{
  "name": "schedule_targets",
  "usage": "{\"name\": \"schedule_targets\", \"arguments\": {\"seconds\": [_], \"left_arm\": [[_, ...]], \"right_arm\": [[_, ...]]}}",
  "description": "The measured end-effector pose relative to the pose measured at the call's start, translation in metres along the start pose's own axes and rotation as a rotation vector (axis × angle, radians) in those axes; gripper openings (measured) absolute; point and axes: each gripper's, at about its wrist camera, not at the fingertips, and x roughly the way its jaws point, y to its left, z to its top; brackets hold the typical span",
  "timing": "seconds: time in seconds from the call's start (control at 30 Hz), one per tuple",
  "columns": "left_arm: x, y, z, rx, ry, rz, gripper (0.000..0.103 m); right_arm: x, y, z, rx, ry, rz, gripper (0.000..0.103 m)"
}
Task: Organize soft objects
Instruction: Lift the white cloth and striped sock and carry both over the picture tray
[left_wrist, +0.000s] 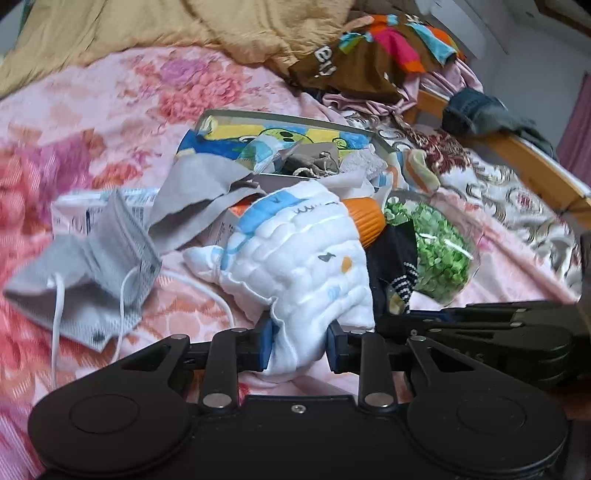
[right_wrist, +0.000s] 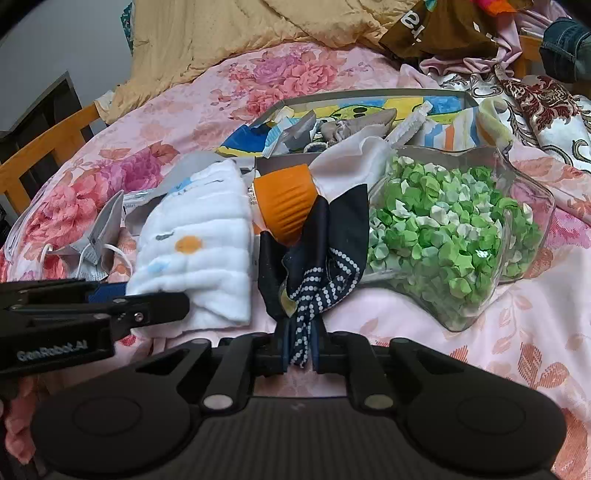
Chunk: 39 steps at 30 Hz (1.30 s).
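A white quilted cloth (left_wrist: 306, 258) with small prints lies bunched on the pink floral bed. My left gripper (left_wrist: 300, 347) is shut on its near corner, the blue pads pressing the fabric. A dark navy scarf (right_wrist: 314, 251) with white dotted stripes stands gathered in front of my right gripper (right_wrist: 301, 349), which is shut on its lower end. In the right wrist view the white cloth (right_wrist: 199, 254) lies left of the scarf, with the left gripper's black arm (right_wrist: 92, 314) reaching in beside it.
An orange ribbed cup (right_wrist: 286, 201) lies behind the scarf. A clear bag of green paper bits (right_wrist: 450, 236) sits to the right. A shallow box (right_wrist: 369, 110) of mixed items stands behind. Grey face masks (left_wrist: 92, 273) lie left. A tan blanket (left_wrist: 166, 33) and piled clothes (left_wrist: 369, 55) are farther back.
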Motion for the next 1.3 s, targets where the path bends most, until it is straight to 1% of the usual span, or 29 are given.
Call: {"name": "schedule_targets", "arguments": {"seconds": [0.07, 0.23, 0.37, 0.47, 0.6, 0.9, 1.0, 1.13, 1.3], "left_arm": [[-0.003, 0.000, 0.000, -0.027, 0.002, -0.003, 0.029], [-0.014, -0.004, -0.003, -0.065, -0.010, 0.024, 0.026], [-0.024, -0.007, -0.008, -0.127, -0.034, 0.022, 0.025], [-0.031, -0.013, -0.016, -0.146, -0.068, 0.027, 0.024], [-0.037, -0.018, -0.026, -0.167, -0.084, 0.013, 0.023], [-0.052, -0.016, -0.029, -0.235, -0.114, 0.013, 0.023], [-0.059, -0.019, -0.027, -0.243, -0.129, 0.027, 0.023], [-0.067, -0.023, -0.026, -0.253, -0.149, 0.039, 0.022], [-0.077, -0.029, -0.023, -0.256, -0.178, 0.041, 0.022]], "right_arm": [[-0.001, 0.002, 0.000, -0.009, -0.007, -0.005, 0.010], [-0.006, 0.003, -0.001, -0.018, -0.023, -0.017, 0.009], [-0.014, 0.004, -0.001, -0.025, -0.046, -0.022, 0.009], [-0.020, 0.006, -0.001, -0.035, -0.067, -0.019, 0.008], [-0.027, 0.008, -0.003, -0.050, -0.091, -0.019, 0.008], [-0.043, 0.008, -0.004, -0.062, -0.147, -0.040, 0.008], [-0.047, 0.009, -0.006, -0.072, -0.157, -0.042, 0.008], [-0.057, 0.010, -0.007, -0.081, -0.194, -0.040, 0.008], [-0.067, 0.010, -0.008, -0.088, -0.232, -0.041, 0.008]]}}
